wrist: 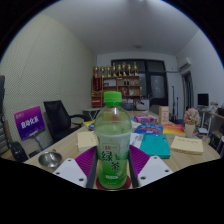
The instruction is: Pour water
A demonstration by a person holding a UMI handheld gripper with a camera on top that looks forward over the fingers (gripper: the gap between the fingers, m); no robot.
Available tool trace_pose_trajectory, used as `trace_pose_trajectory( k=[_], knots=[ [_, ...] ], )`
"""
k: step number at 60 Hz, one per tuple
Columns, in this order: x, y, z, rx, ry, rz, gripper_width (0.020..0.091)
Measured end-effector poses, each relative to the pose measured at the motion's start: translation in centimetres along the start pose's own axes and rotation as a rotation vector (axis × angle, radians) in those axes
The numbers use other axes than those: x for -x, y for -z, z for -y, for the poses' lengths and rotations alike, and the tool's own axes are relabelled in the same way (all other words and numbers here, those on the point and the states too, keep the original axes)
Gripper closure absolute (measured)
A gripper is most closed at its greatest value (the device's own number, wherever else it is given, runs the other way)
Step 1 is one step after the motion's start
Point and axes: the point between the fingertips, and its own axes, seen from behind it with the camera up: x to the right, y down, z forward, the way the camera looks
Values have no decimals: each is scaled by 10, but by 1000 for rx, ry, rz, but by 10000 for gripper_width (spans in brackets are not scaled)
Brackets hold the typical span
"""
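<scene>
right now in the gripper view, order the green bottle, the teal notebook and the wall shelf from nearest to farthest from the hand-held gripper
1. Green bottle: upright between the fingers of the hand-held gripper, pads close at both sides.
2. Teal notebook: flat on the table, beyond the bottle to its right.
3. Wall shelf: against the far wall, behind everything on the table.

the one view rides on the gripper (112, 172), looking level along its fingers across a desk (170, 150). a bottle (112, 140) stands very close at frame centre; shelves (125, 82) far behind.

wooden table (62, 150): books (170, 138), metal bowl (49, 158)
</scene>
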Motion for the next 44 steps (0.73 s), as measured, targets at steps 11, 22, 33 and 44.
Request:
trace_pose_trajectory(
  k=[11, 22, 33, 44],
  knots=[
    [-3, 20, -16, 121, -63, 22, 249],
    [-20, 94, -1, 107, -39, -14, 262],
    [-18, 196, 20, 94, -31, -4, 264],
    [-15, 289, 36, 47, -56, 7, 267]
  ],
)
